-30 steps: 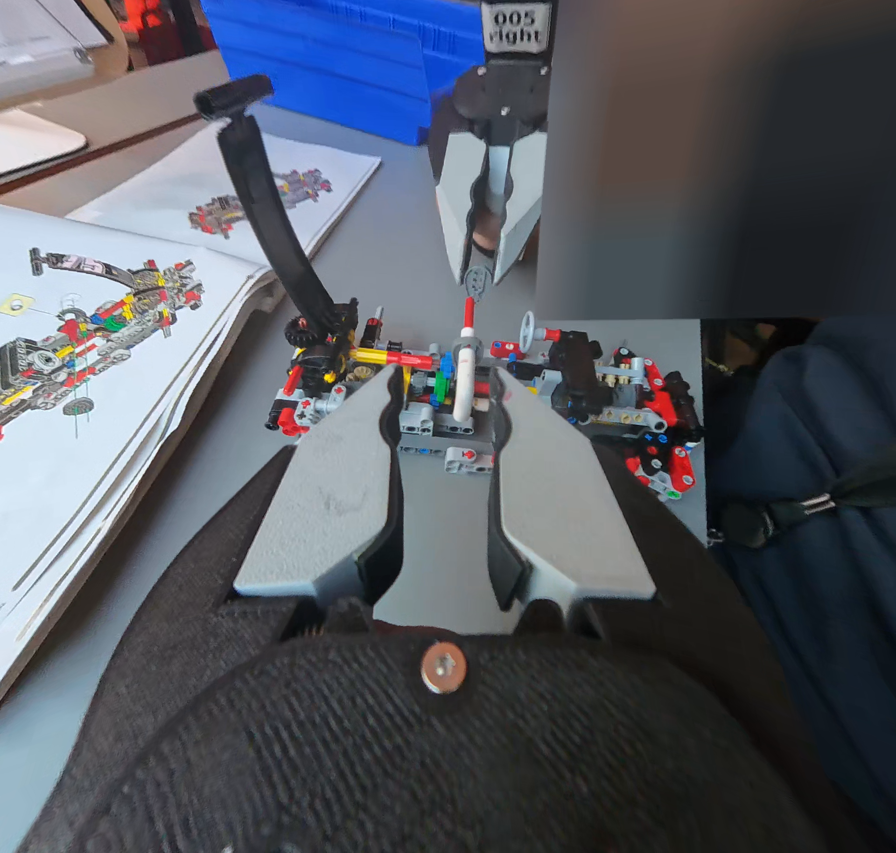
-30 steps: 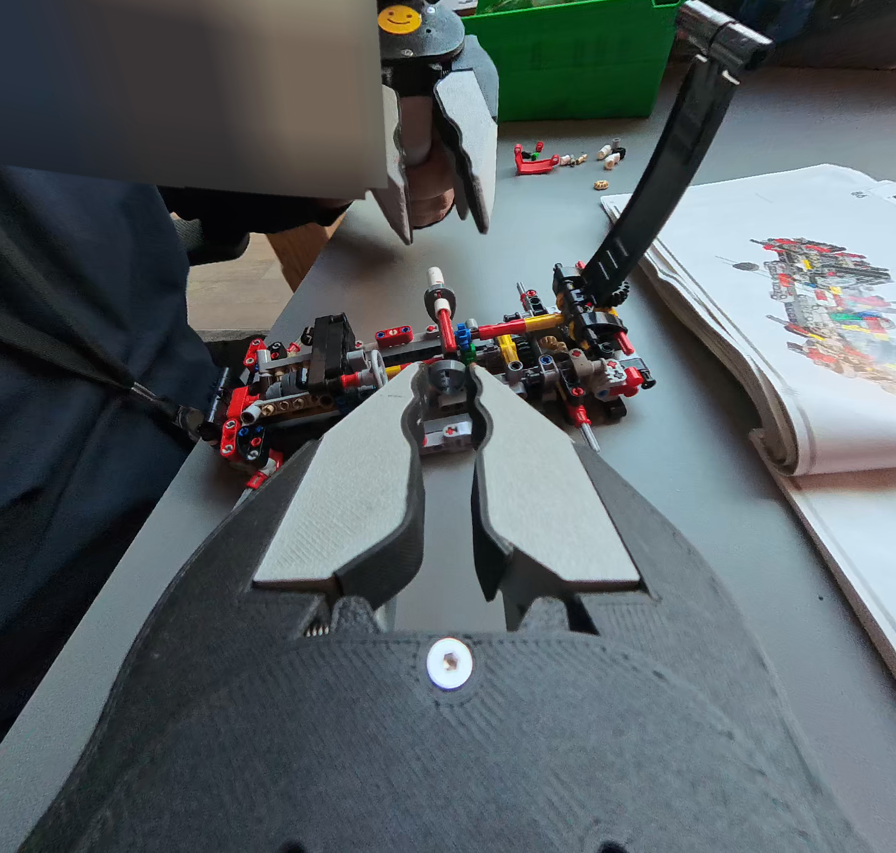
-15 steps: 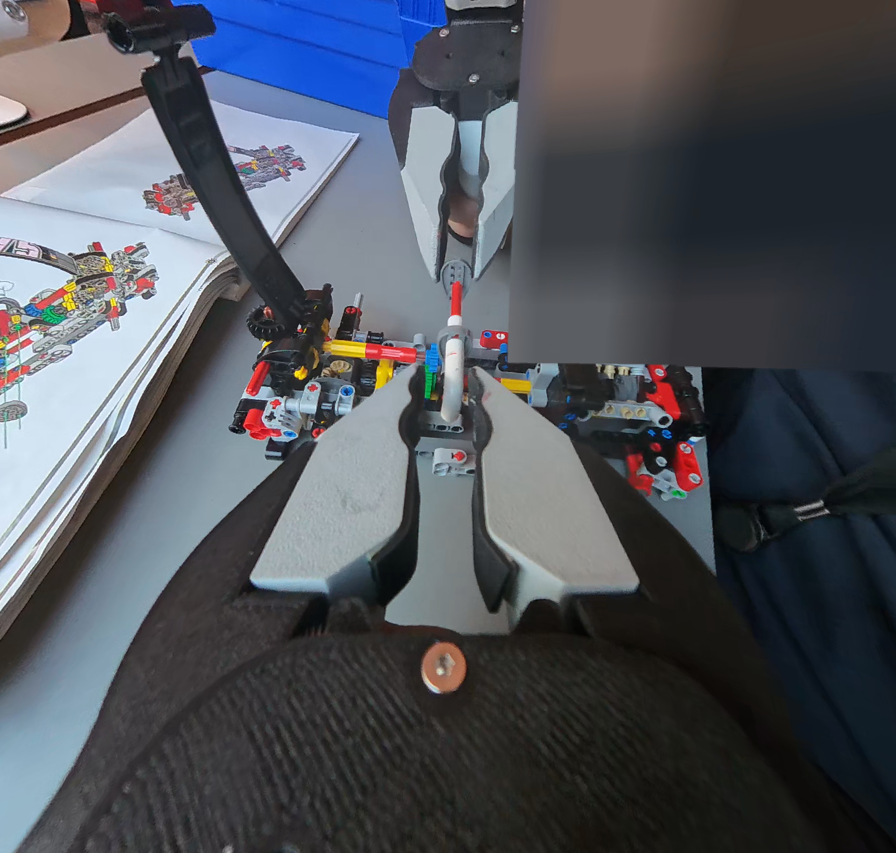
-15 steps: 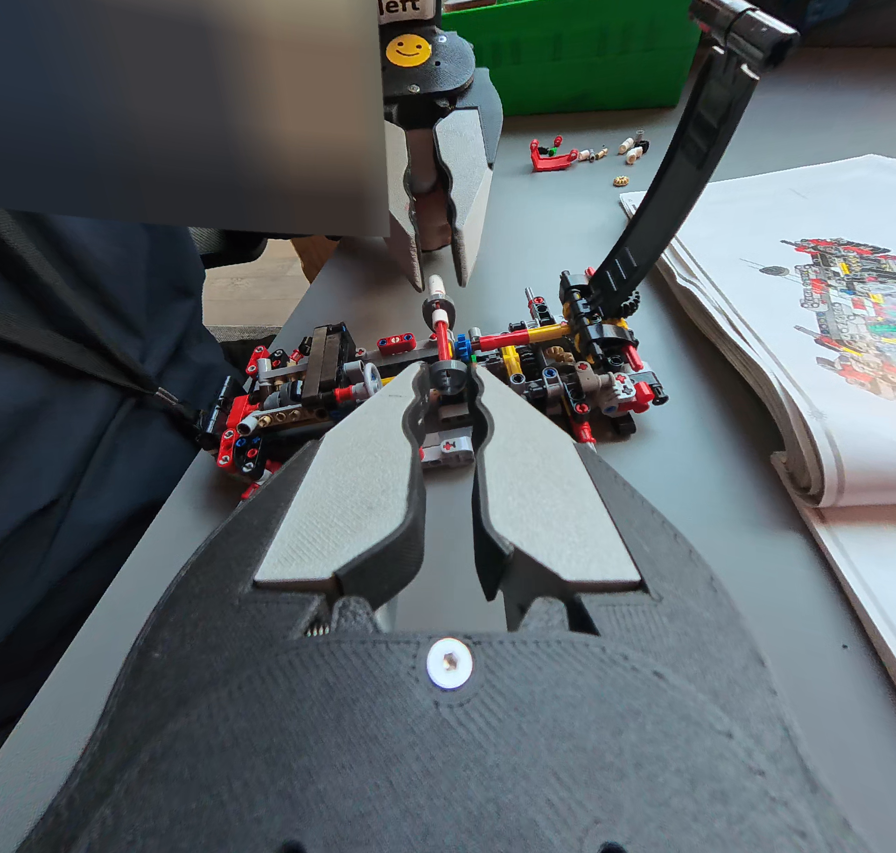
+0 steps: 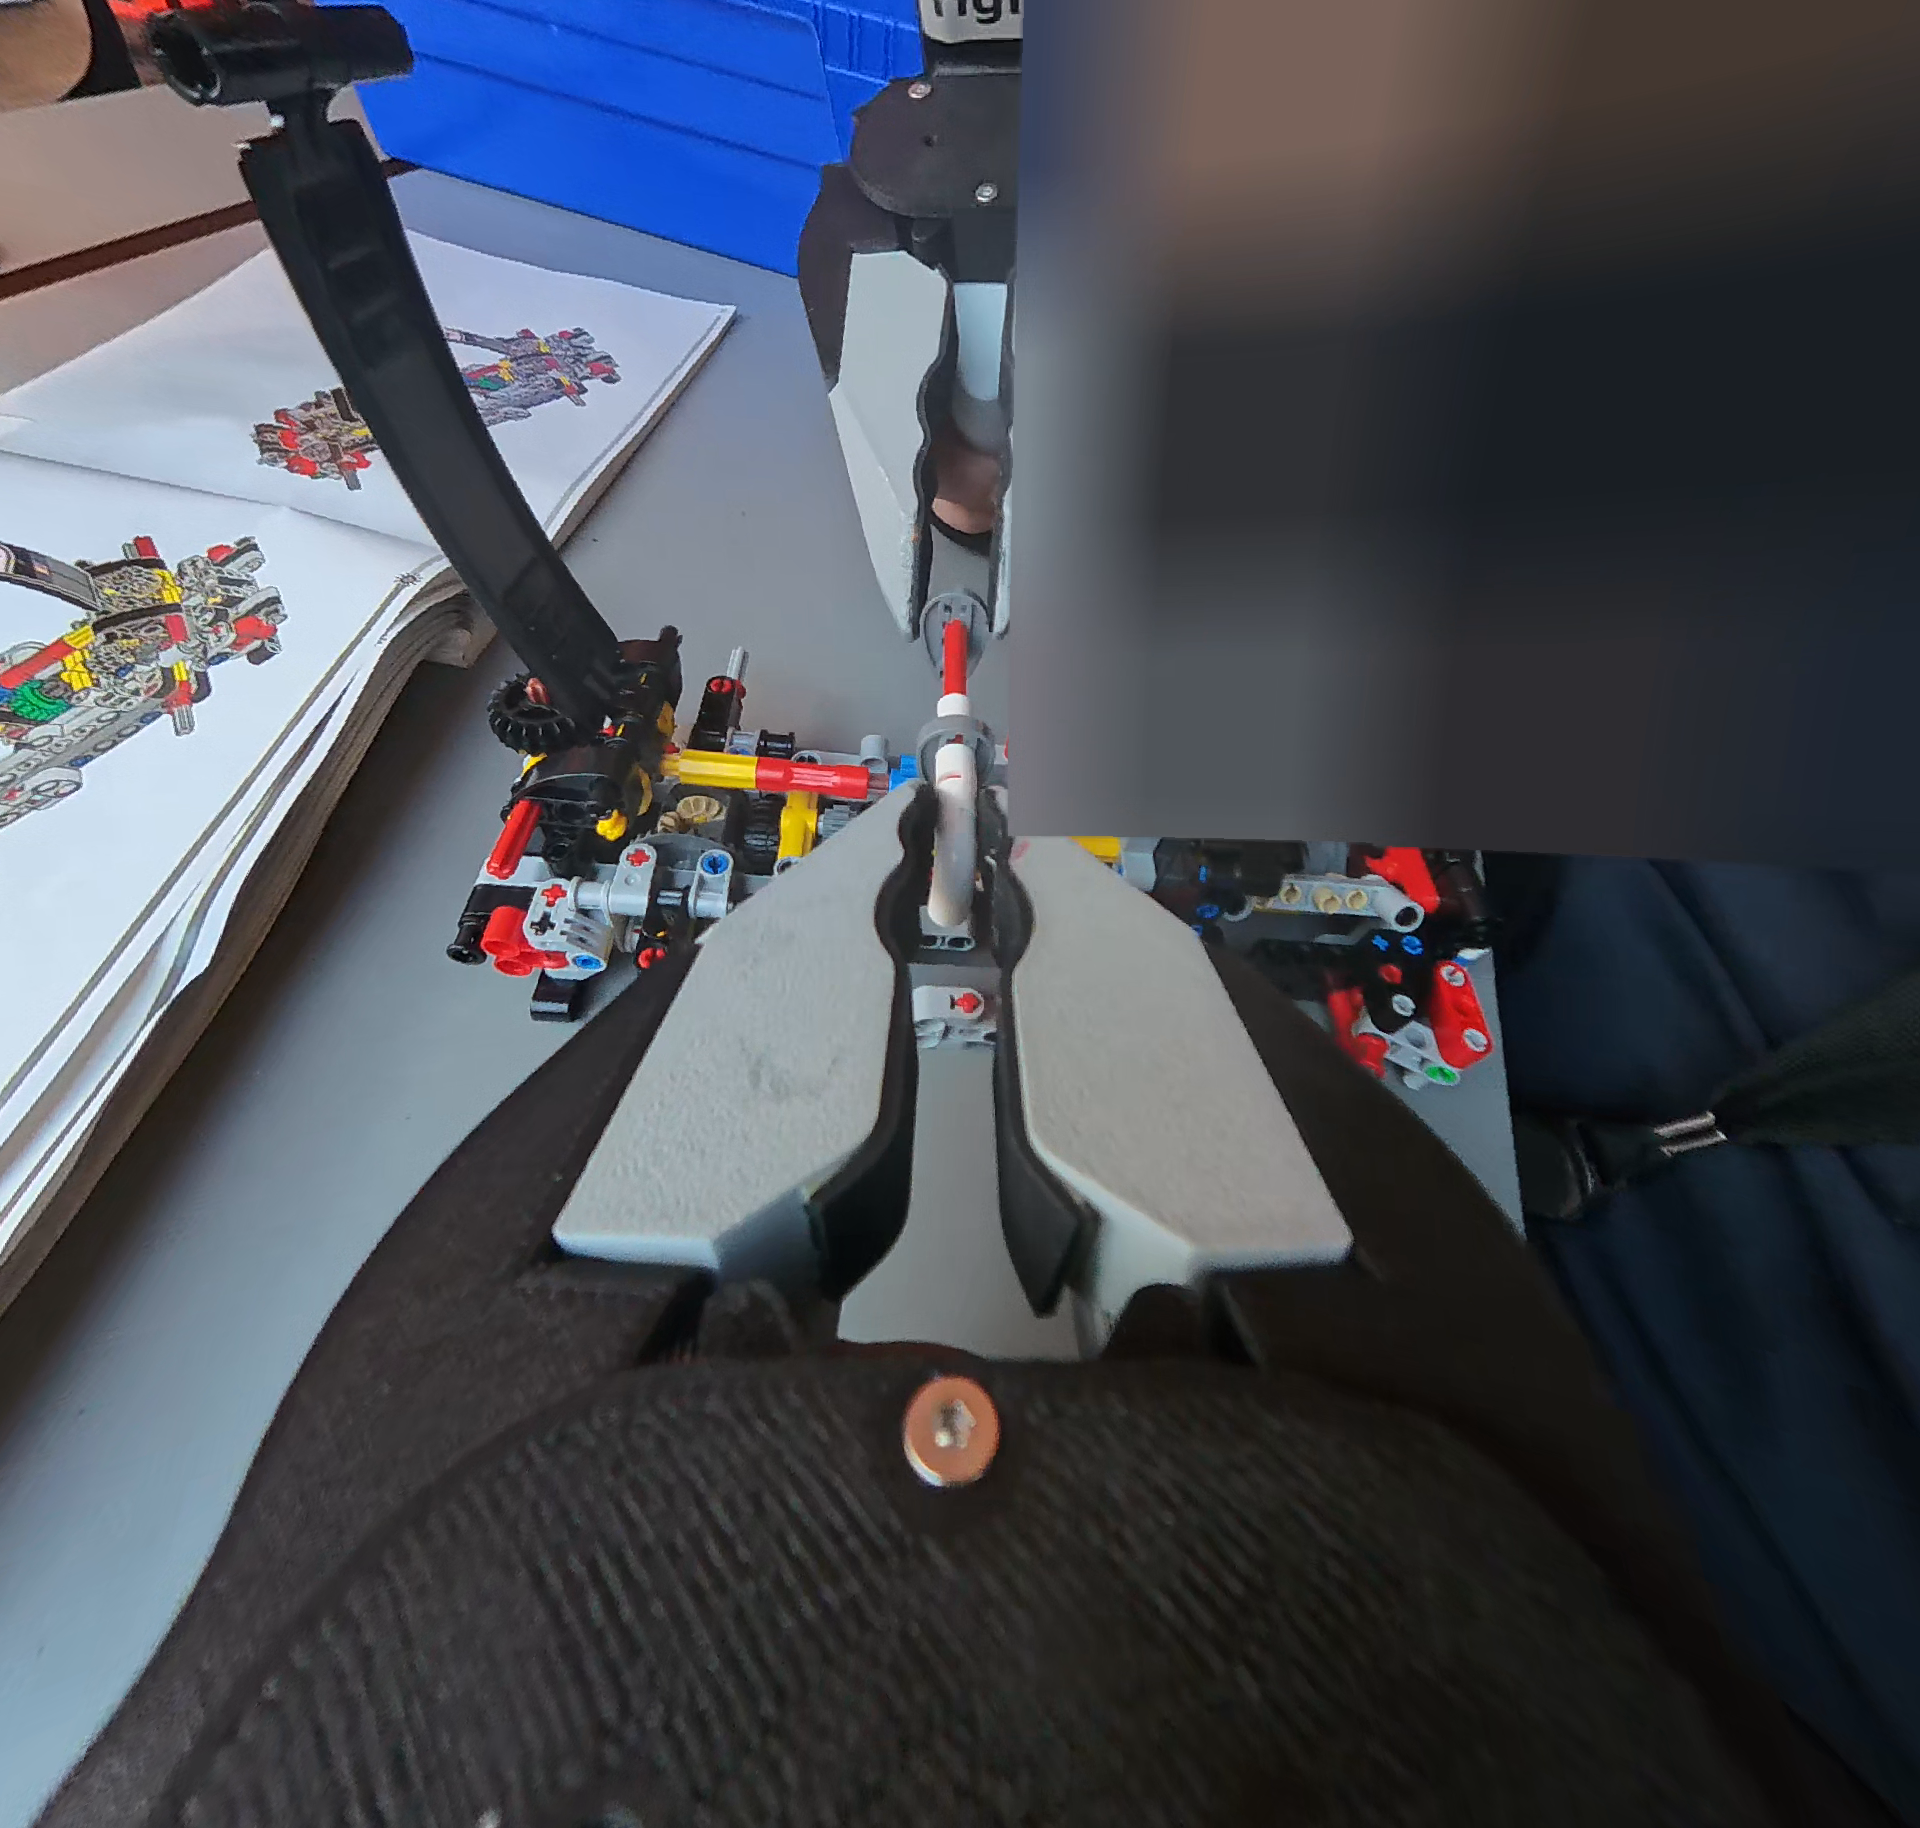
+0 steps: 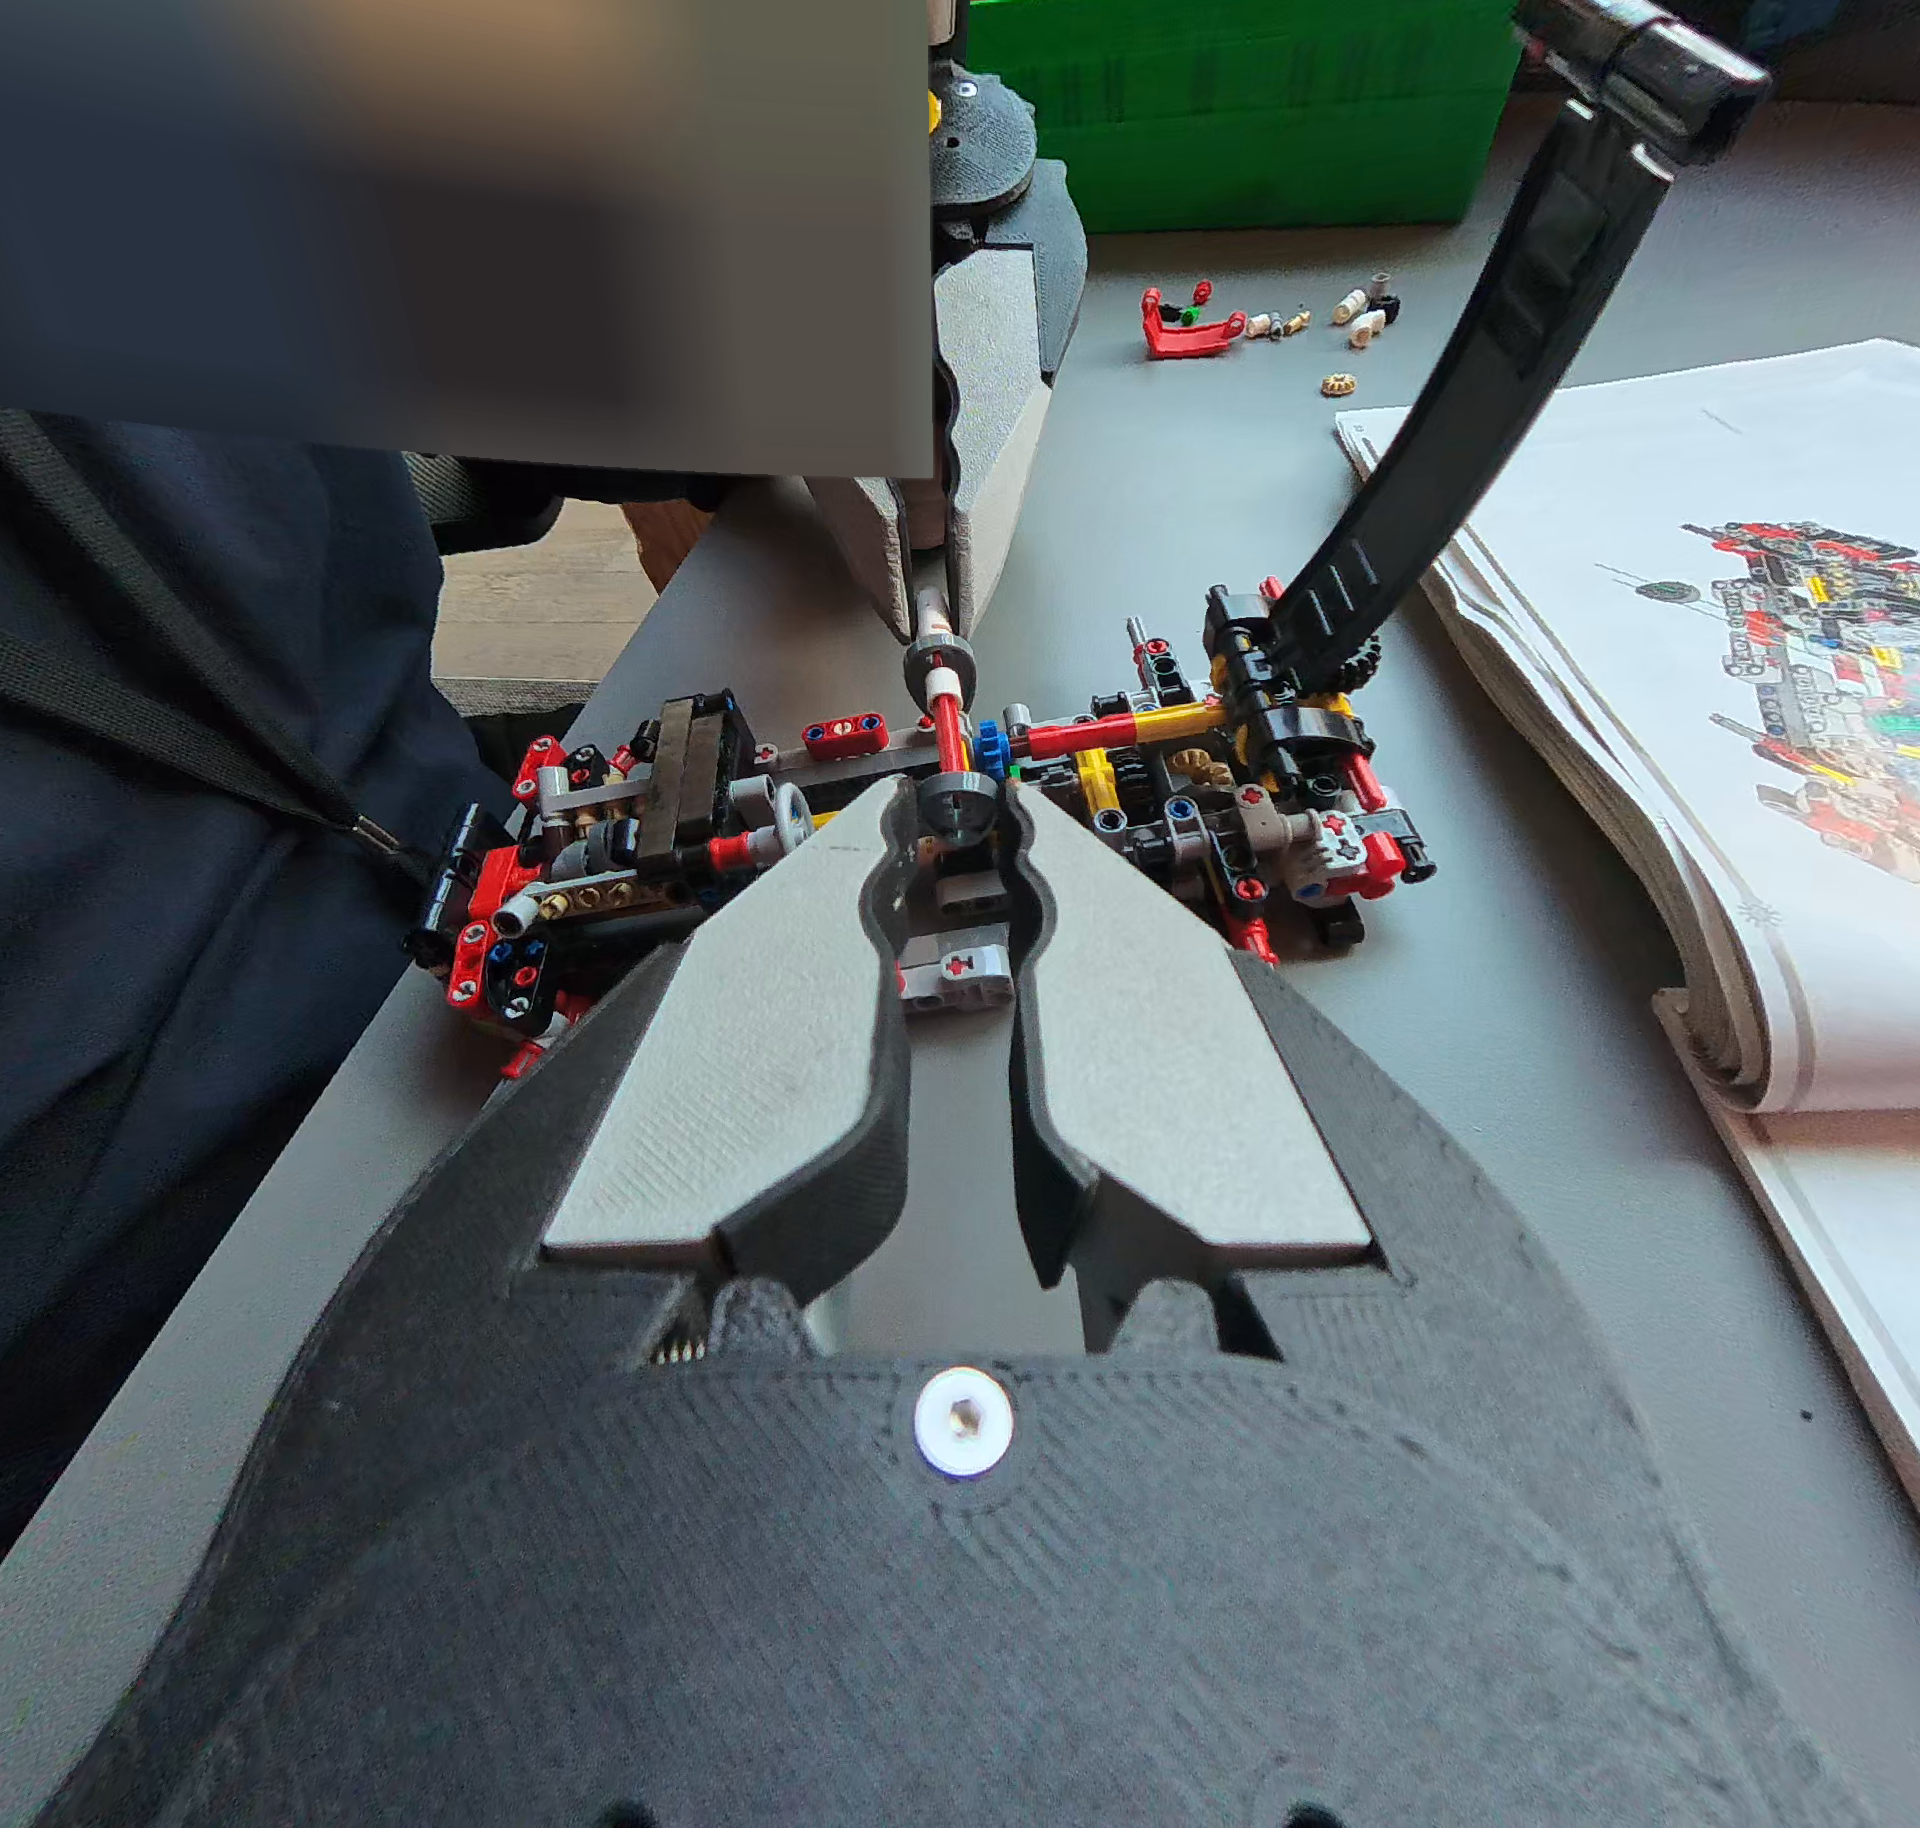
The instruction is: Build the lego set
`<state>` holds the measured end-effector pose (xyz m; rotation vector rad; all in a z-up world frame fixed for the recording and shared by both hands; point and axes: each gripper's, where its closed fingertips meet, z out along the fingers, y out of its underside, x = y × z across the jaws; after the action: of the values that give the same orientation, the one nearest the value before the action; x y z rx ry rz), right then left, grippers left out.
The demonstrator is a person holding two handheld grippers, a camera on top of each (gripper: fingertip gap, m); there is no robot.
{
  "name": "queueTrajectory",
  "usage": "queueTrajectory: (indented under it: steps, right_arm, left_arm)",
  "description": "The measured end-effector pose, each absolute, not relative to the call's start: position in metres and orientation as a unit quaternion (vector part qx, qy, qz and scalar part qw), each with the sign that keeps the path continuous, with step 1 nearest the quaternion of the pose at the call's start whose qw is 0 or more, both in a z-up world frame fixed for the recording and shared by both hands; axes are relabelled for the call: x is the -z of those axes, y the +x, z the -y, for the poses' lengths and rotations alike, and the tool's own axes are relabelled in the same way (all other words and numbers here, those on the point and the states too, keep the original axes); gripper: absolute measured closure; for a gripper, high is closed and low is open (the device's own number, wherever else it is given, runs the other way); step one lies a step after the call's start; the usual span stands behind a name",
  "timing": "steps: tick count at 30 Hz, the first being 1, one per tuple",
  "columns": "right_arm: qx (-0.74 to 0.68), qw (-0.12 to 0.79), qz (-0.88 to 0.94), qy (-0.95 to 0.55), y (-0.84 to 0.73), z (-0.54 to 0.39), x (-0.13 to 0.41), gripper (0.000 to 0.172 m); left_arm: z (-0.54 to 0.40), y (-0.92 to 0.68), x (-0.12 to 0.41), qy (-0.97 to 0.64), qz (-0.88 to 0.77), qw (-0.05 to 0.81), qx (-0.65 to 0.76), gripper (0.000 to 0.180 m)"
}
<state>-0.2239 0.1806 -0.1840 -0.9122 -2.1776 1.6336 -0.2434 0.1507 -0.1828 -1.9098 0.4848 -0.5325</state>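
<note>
A multicoloured brick-built model [image 5: 644, 843] lies on the grey table [image 5: 312, 1103] and also shows in the right wrist view [image 6: 1195, 791]. A red axle [image 6: 945, 729] rises from its middle. My left gripper [image 5: 951, 812] is shut on the white piece [image 5: 951, 843] at one end of that axle. The right wrist view shows it from the far side [image 6: 928, 625], with the white piece [image 6: 928, 615] between its fingers. My right gripper [image 6: 956, 791] is shut on the dark grey round disc [image 6: 956, 810] at the axle's other end. It also shows in the left wrist view [image 5: 956, 625].
A long black curved arm [image 5: 416, 407] rises from the model. An open instruction booklet [image 5: 156, 739] lies beside it. A blue bin [image 5: 623, 64] and a green bin [image 6: 1247, 95] stand at the back. Loose small pieces [image 6: 1184, 329] lie near the green bin. A person in dark clothing [image 6: 156, 843] sits at the table's edge. The grippers' ends are close to 5 cm from one another.
My left gripper has moved in over the model and its fingers have closed from wide apart onto the white piece. My right gripper has kept its hold on the grey disc.
</note>
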Motion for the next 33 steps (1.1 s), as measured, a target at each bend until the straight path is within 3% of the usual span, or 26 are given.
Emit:
queueTrajectory:
  steps: [33]
  right_arm:
    - [-0.518, 0.150, 0.791, -0.287, -0.2284, -0.1824, 0.1860, 0.159]
  left_arm:
    - [-0.1531, -0.2465, 0.1835, -0.810, -0.189, 0.501, 0.239, 0.175]
